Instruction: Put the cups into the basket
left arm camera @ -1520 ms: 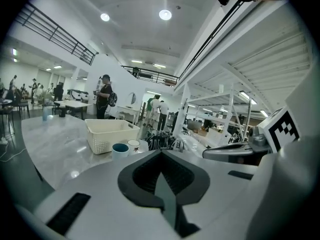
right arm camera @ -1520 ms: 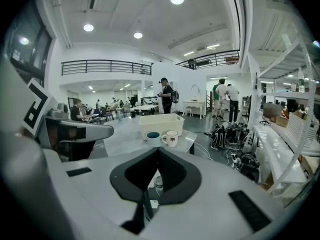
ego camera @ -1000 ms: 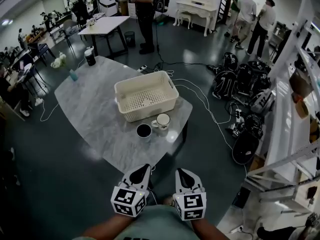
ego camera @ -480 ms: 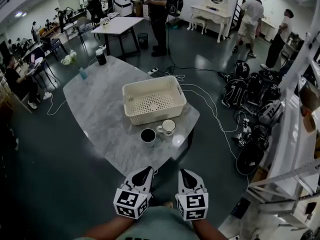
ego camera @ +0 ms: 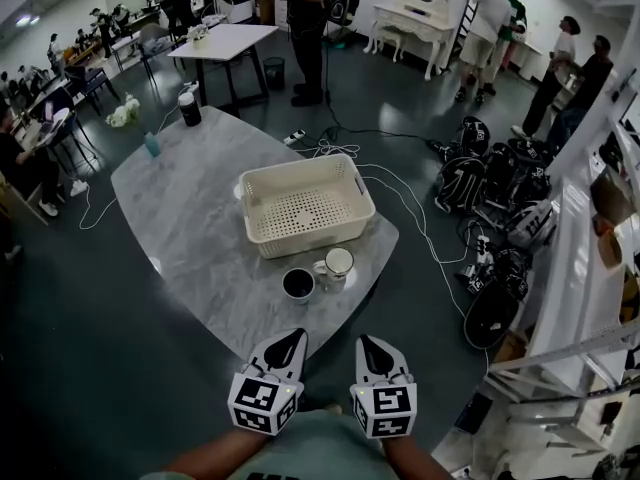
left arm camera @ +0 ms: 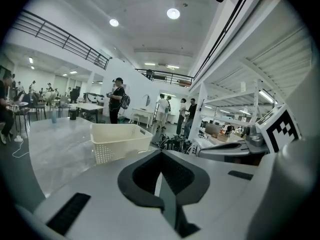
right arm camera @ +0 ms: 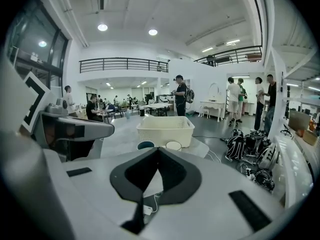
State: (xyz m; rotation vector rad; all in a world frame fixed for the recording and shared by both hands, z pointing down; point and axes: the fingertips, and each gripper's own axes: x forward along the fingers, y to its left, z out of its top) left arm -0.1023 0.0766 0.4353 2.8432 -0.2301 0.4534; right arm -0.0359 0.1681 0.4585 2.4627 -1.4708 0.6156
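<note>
Cups are seen side by side near the lower edge of the table (ego camera: 190,218), at the centre of the head view: a dark cup (ego camera: 298,284) on the left and a white cup (ego camera: 338,264) just to its right. Both are stood upright on the grey marbled top, outside the cream basket (ego camera: 310,236), which is set just above them in the frame. The left gripper (ego camera: 288,342) and the right gripper (ego camera: 368,346) are held side by side at the bottom of the frame, below the table's edge and well apart from the cups, with their tips pointed up the frame towards the table. The jaws of each gripper are pressed together, and nothing is pinched between them. A black tumbler (ego camera: 188,108) and a small blue bottle (ego camera: 151,145) are placed at the table's upper left end, and dark backpacks (ego camera: 490,183) are laid on the floor at the right of the frame
</note>
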